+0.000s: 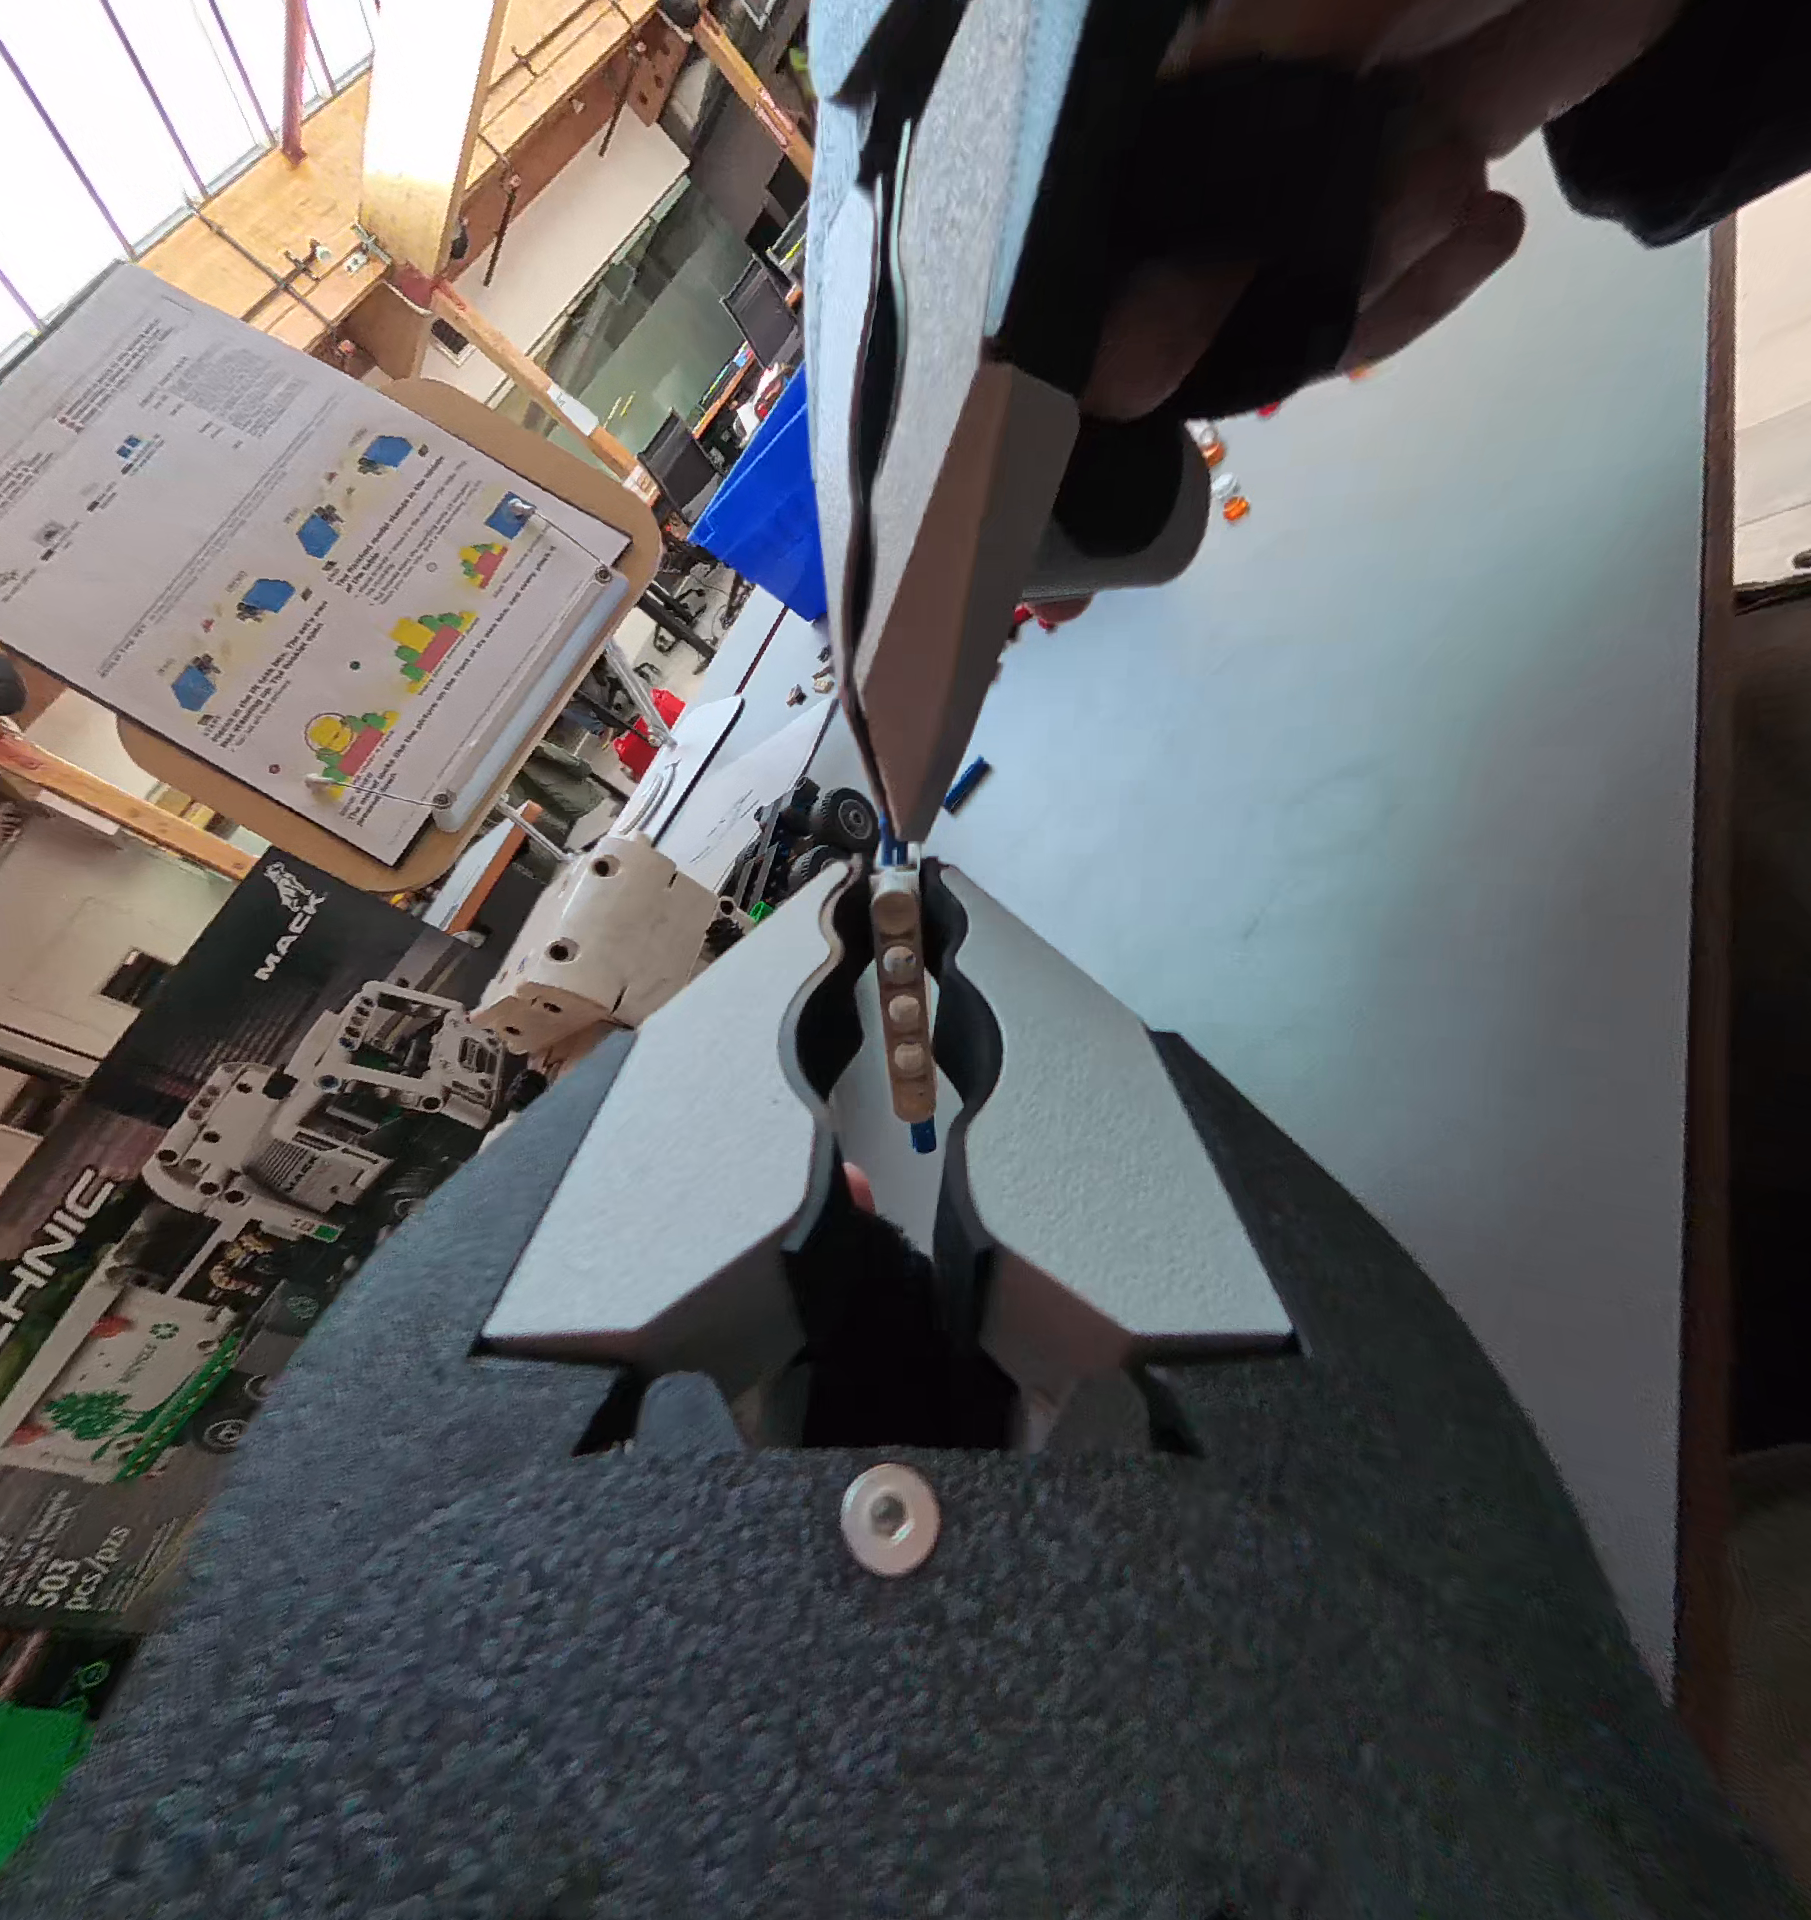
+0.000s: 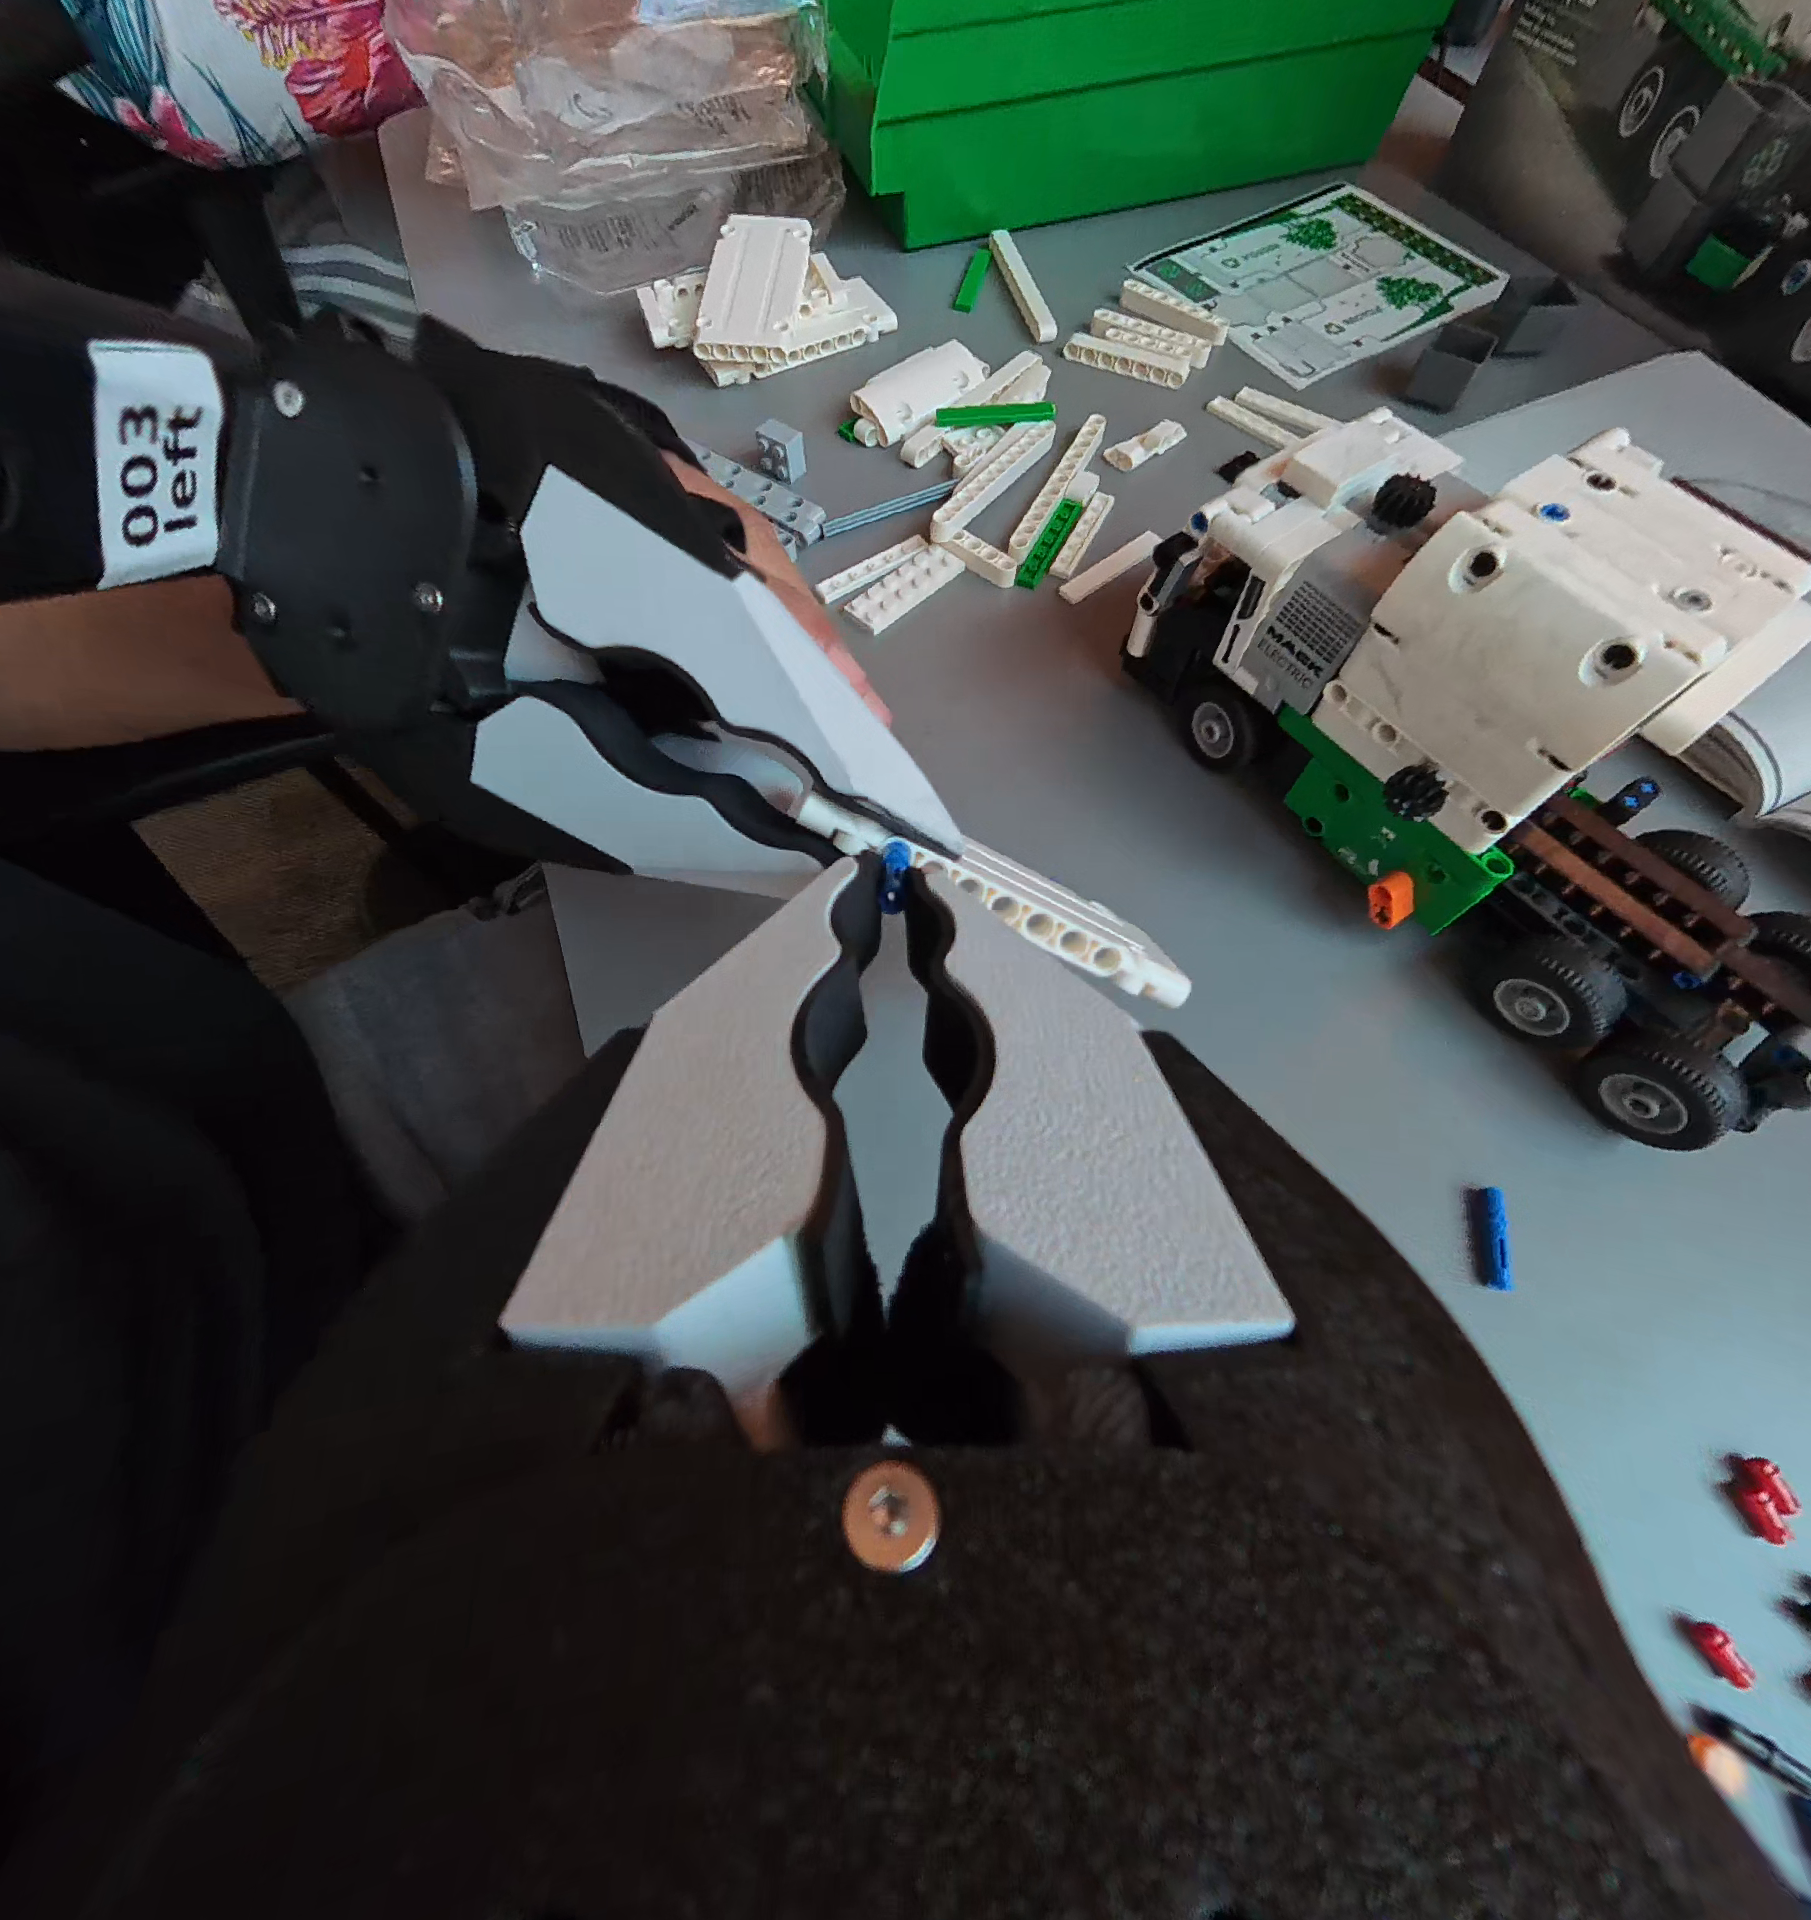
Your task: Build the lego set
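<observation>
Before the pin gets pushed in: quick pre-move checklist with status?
1. Left gripper shut on white beam: ok.
2. Right gripper shut on blue pin: ok.
3. Pin tip at the beam's end hole: ok, they meet at the fingertips.
4. Pin square to the hole: cannot tell.
5. Space around the truck: ok, grippers stand apart from it.
6. Spare blue pin on the table: ok.
</observation>
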`<state>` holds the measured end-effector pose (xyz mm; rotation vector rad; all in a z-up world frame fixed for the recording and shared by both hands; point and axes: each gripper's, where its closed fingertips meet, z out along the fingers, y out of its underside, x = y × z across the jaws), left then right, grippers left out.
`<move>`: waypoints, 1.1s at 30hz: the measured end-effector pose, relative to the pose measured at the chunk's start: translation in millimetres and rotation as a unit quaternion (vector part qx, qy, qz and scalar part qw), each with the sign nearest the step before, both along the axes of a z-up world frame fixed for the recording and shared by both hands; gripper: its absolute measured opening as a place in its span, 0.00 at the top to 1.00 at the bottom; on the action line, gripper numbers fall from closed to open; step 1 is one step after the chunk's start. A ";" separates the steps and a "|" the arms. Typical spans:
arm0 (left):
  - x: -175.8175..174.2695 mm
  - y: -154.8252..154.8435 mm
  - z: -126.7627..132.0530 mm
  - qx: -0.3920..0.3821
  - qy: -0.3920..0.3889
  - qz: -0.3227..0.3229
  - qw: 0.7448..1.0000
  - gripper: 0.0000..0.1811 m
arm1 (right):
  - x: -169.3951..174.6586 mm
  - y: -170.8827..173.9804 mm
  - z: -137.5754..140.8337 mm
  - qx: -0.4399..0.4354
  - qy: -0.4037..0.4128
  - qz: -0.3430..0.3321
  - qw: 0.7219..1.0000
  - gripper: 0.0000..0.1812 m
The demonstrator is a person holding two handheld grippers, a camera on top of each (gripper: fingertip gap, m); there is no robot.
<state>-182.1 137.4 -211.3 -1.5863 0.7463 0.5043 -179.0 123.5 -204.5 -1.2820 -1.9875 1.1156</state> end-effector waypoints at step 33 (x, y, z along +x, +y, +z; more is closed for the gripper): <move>0.7 5.1 -8.7 -0.015 0.026 0.015 0.999 0.97 | 1.6 5.4 -5.6 -0.036 0.000 -0.012 0.999 0.98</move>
